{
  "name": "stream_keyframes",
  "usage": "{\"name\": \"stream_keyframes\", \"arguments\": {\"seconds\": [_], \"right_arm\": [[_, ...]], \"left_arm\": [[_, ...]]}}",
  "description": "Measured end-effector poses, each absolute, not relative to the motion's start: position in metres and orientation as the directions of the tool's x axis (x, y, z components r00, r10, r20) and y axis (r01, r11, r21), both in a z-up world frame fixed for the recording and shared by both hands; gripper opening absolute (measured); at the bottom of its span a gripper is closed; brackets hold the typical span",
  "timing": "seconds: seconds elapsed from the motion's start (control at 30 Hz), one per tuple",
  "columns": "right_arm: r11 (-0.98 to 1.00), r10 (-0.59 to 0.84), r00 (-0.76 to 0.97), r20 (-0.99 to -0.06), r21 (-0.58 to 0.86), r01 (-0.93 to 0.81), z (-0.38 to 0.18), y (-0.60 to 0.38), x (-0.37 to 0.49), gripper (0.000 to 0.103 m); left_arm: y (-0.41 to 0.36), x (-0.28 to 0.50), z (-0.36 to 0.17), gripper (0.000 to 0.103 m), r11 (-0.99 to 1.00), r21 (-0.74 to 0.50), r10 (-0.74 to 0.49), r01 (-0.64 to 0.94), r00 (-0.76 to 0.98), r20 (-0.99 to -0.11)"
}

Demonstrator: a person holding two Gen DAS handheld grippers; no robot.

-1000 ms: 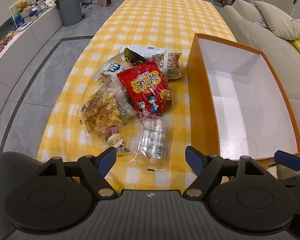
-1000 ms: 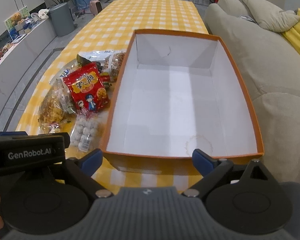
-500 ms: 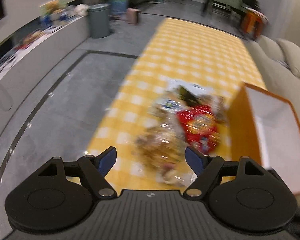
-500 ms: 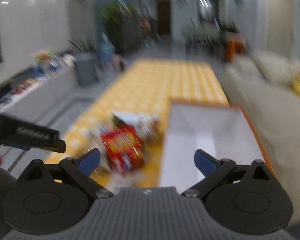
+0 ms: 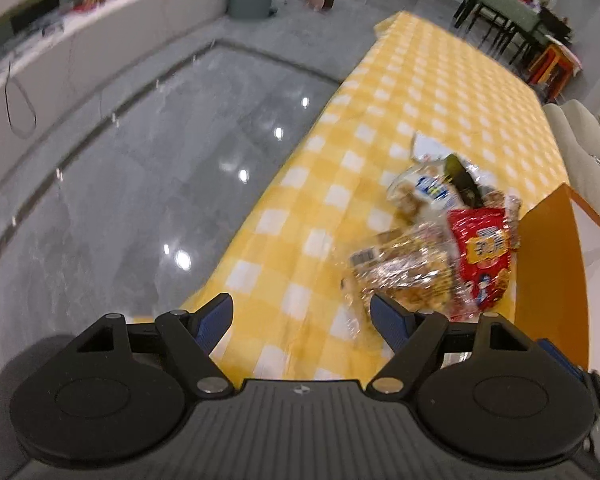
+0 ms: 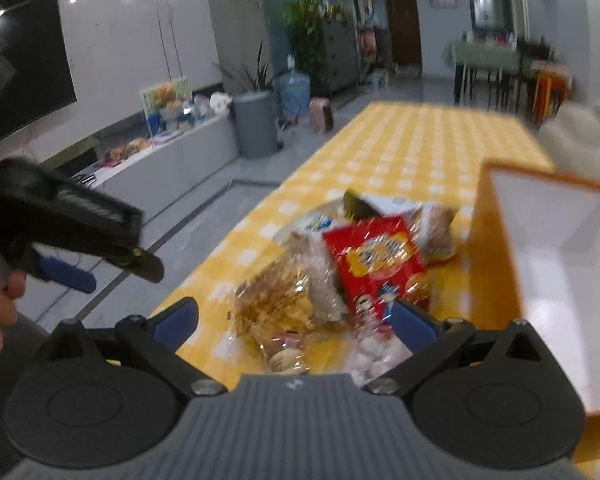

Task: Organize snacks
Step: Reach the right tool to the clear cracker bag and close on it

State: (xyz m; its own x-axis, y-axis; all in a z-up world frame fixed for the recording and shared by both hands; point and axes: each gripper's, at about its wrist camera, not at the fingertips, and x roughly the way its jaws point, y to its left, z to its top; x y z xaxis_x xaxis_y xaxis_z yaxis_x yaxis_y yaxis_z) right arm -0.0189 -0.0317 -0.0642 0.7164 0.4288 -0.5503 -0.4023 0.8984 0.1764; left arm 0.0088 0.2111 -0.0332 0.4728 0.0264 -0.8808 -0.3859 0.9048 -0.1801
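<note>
Lying in a heap on the checked table (image 5: pixel 420 92), the snacks (image 6: pixel 340 272) sit just left of the orange box (image 6: pixel 496 264). The right gripper (image 6: pixel 294 316) hangs wide open and empty over the heap's near edge; the left gripper (image 5: pixel 302 316), also wide open and empty, hovers left of the heap.

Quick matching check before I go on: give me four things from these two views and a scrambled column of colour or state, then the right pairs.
1. orange box
2. red snack bag
3. left gripper
4. tablecloth

A. yellow and white checks
B. open, holding nothing
C. white inside, no snacks visible in it
D. lying in the snack pile beside the box

Pairs: 1-C, 2-D, 3-B, 4-A
</note>
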Motion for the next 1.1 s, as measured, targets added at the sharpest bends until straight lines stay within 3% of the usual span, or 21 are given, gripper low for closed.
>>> {"name": "stream_keyframes", "arguments": {"seconds": [0.23, 0.3, 0.47, 0.57, 0.7, 0.83, 1.0, 1.1], "right_arm": [[0.884, 0.466, 0.513, -0.721, 0.35, -0.31, -0.101, -0.026, 0.053, 0.097], [0.862, 0.507, 0.481, -0.715, 0.41, -0.299, -0.11, -0.028, 0.067, 0.09], [0.78, 0.625, 0.463, -0.628, 0.526, -0.339, -0.122, -0.035, 0.084, 0.085], [0.728, 0.684, 0.439, -0.583, 0.581, -0.364, -0.13, -0.035, 0.09, 0.075], [0.678, 0.732, 0.427, -0.531, 0.635, -0.371, -0.147, -0.032, 0.101, 0.054], [0.696, 0.714, 0.456, -0.531, 0.608, -0.382, -0.144, -0.024, 0.111, 0.018], [0.685, 0.727, 0.448, -0.52, 0.595, -0.421, -0.146, -0.019, 0.116, 0.01], [0.712, 0.702, 0.457, -0.546, 0.547, -0.439, -0.144, -0.014, 0.116, 0.011]], "left_arm": [[0.231, 0.007, -0.053, 0.092, 0.874, -0.232, -0.033, -0.426, 0.426, -0.904], [0.233, 0.009, -0.057, 0.092, 0.871, -0.251, -0.061, -0.421, 0.414, -0.908], [0.241, 0.011, -0.066, 0.092, 0.842, -0.285, -0.1, -0.458, 0.387, -0.917], [0.243, 0.012, -0.07, 0.092, 0.837, -0.283, -0.102, -0.469, 0.373, -0.922], [0.242, 0.013, -0.071, 0.092, 0.836, -0.282, -0.104, -0.47, 0.37, -0.923], [0.241, 0.015, -0.073, 0.092, 0.836, -0.271, -0.098, -0.477, 0.356, -0.929], [0.24, 0.016, -0.075, 0.092, 0.835, -0.269, -0.101, -0.479, 0.346, -0.933], [0.239, 0.016, -0.072, 0.092, 0.839, -0.257, -0.078, -0.48, 0.36, -0.93]]}}
